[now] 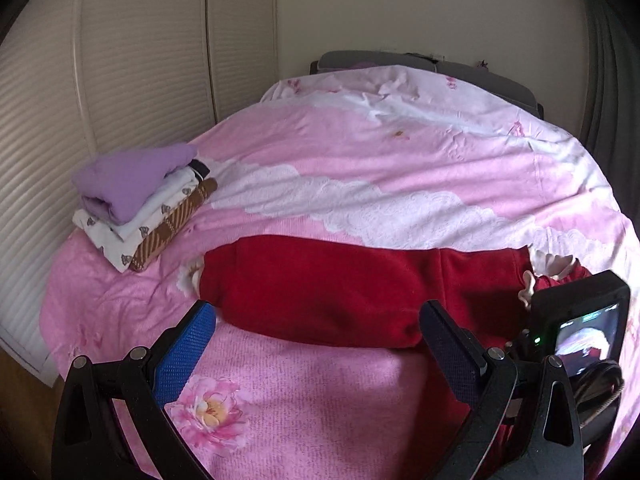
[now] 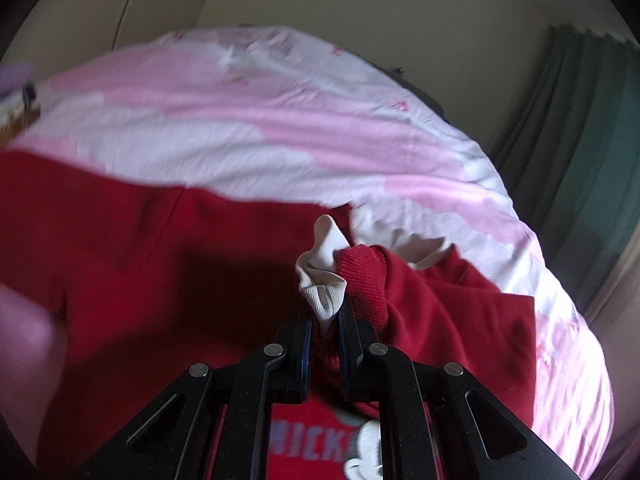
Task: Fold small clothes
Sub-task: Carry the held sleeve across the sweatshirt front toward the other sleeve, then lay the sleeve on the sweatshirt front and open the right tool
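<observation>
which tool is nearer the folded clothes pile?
Left. The left tool hangs open over the bedspread, just right of the folded pile. The right tool is shut on the red garment's white cuff, farther right.

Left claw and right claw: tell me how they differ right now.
The left claw is open, its blue-padded fingers spread wide; the right claw is shut on the red sweatshirt at its white-trimmed cuff. The left claw holds nothing and hovers in front of the sweatshirt's near edge; the right claw pinches bunched fabric. Both are black and point across the pink floral bedspread.
</observation>
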Action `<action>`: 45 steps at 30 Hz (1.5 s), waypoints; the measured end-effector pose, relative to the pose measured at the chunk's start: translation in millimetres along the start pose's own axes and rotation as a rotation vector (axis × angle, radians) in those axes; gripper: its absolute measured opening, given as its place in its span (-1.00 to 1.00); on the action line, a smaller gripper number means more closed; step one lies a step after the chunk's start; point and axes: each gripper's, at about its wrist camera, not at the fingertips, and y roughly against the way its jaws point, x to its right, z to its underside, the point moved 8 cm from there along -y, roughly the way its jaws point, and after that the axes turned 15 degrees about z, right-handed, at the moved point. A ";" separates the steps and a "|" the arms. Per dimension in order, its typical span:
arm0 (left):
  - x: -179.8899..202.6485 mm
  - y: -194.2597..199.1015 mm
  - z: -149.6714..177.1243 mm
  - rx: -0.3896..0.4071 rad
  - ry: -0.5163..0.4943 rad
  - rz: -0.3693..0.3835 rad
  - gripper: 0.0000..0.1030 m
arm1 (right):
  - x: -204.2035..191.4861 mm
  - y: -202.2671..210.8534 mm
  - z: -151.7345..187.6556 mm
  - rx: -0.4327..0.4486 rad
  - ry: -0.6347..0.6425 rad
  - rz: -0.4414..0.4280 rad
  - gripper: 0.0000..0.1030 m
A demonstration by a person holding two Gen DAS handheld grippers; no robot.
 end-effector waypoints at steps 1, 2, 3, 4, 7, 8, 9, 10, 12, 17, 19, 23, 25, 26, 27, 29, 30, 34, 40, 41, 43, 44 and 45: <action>-0.7 -1.5 1.3 -0.003 0.001 0.001 1.00 | -3.5 -2.0 1.5 -0.006 0.016 -0.005 -0.74; -1.2 -3.6 2.9 -0.007 0.004 0.003 1.00 | -5.1 -2.5 2.8 -0.011 0.023 -0.010 -0.73; -1.4 -5.5 4.3 -0.012 0.008 0.006 1.00 | -6.2 -1.6 4.1 -0.017 0.029 -0.023 -0.71; -1.9 -7.2 4.5 -0.014 0.012 0.008 1.00 | -7.8 -1.6 4.8 -0.022 0.033 -0.035 -0.67; -0.5 -9.3 5.1 -0.015 0.017 0.013 1.00 | -16.6 1.8 9.1 -0.037 0.052 -0.094 -0.58; 0.2 -8.9 4.5 -0.014 0.016 0.012 1.00 | -21.2 3.2 10.7 -0.040 0.064 -0.119 -0.50; 0.9 -8.5 4.0 -0.012 0.015 0.011 1.00 | -25.6 5.9 12.1 -0.036 0.077 -0.134 -0.44; 2.0 -7.6 3.4 -0.010 0.011 0.009 1.00 | -27.1 8.9 12.8 -0.030 0.082 -0.135 -0.41; 3.8 -5.0 1.8 -0.004 0.003 0.003 1.00 | -28.0 17.5 14.4 -0.023 0.070 -0.171 -0.38; 11.6 2.7 -4.4 0.013 -0.015 0.003 1.00 | -7.7 37.9 23.6 -0.025 -0.024 -0.280 -0.28; 16.9 4.0 -6.5 0.019 -0.020 0.016 1.00 | 11.7 41.3 27.6 -0.010 -0.068 -0.270 -0.27; 42.7 -3.2 -6.2 0.010 -0.043 0.076 1.00 | 68.6 37.7 43.2 -0.001 -0.176 -0.201 -0.20; 61.3 -10.1 -3.6 -0.002 -0.064 0.112 1.00 | 94.8 32.4 52.0 -0.018 -0.214 -0.158 -0.13; 74.1 -14.8 -1.8 -0.006 -0.080 0.141 1.00 | 108.3 28.6 57.4 -0.031 -0.235 -0.138 -0.12; 85.2 -19.2 -0.4 -0.010 -0.096 0.163 1.00 | 123.4 23.1 63.8 -0.048 -0.259 -0.117 -0.12; 110.2 -32.2 3.3 -0.032 -0.133 0.208 1.00 | 144.5 12.7 73.9 -0.082 -0.286 -0.087 -0.12; 121.3 -38.0 5.5 -0.041 -0.149 0.229 1.00 | 156.4 6.3 79.7 -0.101 -0.300 -0.068 -0.12; 163.3 -63.8 13.2 -0.083 -0.221 0.302 0.83 | 188.1 -8.8 96.2 -0.140 -0.347 -0.036 -0.12; 205.1 -108.6 25.9 -0.177 -0.283 0.358 0.47 | 211.2 -29.4 115.3 -0.181 -0.392 -0.019 -0.12; 207.8 -114.8 28.0 -0.187 -0.286 0.359 0.46 | 213.8 -32.3 119.8 -0.190 -0.401 -0.021 -0.12; 210.9 -127.7 31.6 -0.211 -0.289 0.354 0.37 | 215.4 -37.9 125.1 -0.206 -0.418 -0.030 -0.12; 212.5 -134.2 34.3 -0.225 -0.291 0.358 0.29 | 215.9 -39.9 127.7 -0.211 -0.426 -0.037 -0.12; 213.8 -139.5 36.7 -0.235 -0.295 0.361 0.19 | 216.3 -41.9 129.5 -0.213 -0.433 -0.043 -0.12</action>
